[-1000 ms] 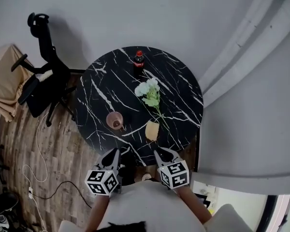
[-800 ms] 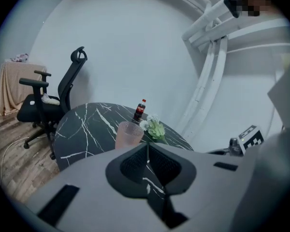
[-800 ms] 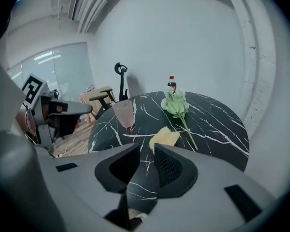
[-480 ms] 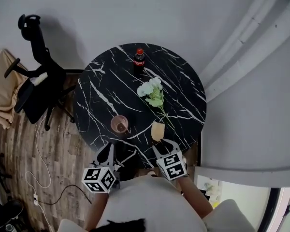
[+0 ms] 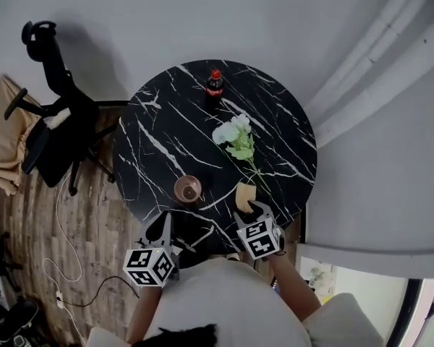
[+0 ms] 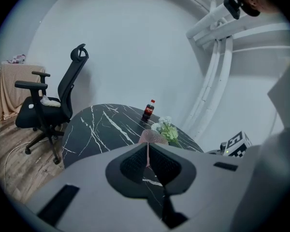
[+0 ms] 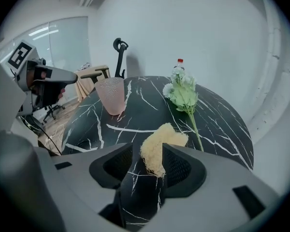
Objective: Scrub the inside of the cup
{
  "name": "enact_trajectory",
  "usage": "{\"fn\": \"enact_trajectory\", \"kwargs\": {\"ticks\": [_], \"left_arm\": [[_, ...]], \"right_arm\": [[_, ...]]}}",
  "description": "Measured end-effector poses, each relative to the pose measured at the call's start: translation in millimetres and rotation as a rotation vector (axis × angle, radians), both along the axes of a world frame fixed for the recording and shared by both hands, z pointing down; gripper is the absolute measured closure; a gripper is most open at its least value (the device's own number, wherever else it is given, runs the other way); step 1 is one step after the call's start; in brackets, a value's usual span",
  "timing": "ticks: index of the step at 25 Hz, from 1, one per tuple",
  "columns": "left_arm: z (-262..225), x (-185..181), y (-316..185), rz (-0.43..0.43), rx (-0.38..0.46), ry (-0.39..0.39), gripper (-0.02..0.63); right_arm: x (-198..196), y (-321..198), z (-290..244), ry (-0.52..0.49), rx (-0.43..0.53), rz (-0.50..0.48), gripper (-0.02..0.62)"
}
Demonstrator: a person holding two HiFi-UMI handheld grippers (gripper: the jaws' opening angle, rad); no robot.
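Observation:
A pink ribbed cup [image 5: 189,189] stands upright near the front of the round black marble table [image 5: 166,132]. To its right lies a yellow fibrous scrubber [image 5: 244,194]. My right gripper [image 5: 252,210] is at the scrubber; in the right gripper view its jaws are opening around the scrubber [image 7: 160,148], with a gap at the left pad. The cup [image 7: 111,95] stands ahead and left of it. My left gripper [image 5: 164,221] is shut and empty at the table's near edge, and the cup [image 6: 152,137] shows just beyond its jaws.
White flowers with green leaves [image 5: 237,139] lie mid-table, stem toward the scrubber. A cola bottle [image 5: 215,87] stands at the far edge. A black office chair [image 5: 54,132] and a beige-draped piece [image 5: 3,132] stand left on the wood floor. White pipes [image 5: 376,71] run along the wall at the right.
The right gripper has moved forward over the table edge to the scrubber and its jaws have opened. The left gripper stays shut near the edge.

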State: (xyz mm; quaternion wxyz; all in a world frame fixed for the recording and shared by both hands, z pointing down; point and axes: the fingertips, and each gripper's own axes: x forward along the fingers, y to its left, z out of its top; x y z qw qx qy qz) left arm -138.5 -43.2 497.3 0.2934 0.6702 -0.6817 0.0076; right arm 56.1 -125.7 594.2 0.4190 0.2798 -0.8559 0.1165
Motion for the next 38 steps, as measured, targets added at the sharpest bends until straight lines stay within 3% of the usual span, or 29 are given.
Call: {"fn": "enact_trajectory", "kwargs": {"ticks": [13, 22, 24, 38], "left_arm": [[4, -18, 0, -0.011, -0.034, -0.012, 0.594], [4, -15, -4, 0.007, -0.036, -0.027, 0.594], [4, -16, -3, 0.003, -0.038, -0.025, 0.594], [7, -17, -3, 0.020, -0.037, -0.003, 0.594]], "right_arm": [[4, -17, 26, 0.110, -0.031, 0.053, 0.396], [11, -28, 30, 0.028, -0.097, 0.167, 0.399], [14, -30, 30, 0.024, -0.089, 0.188, 0.446], [19, -31, 18, 0.002, -0.033, 0.227, 0.525]]}}
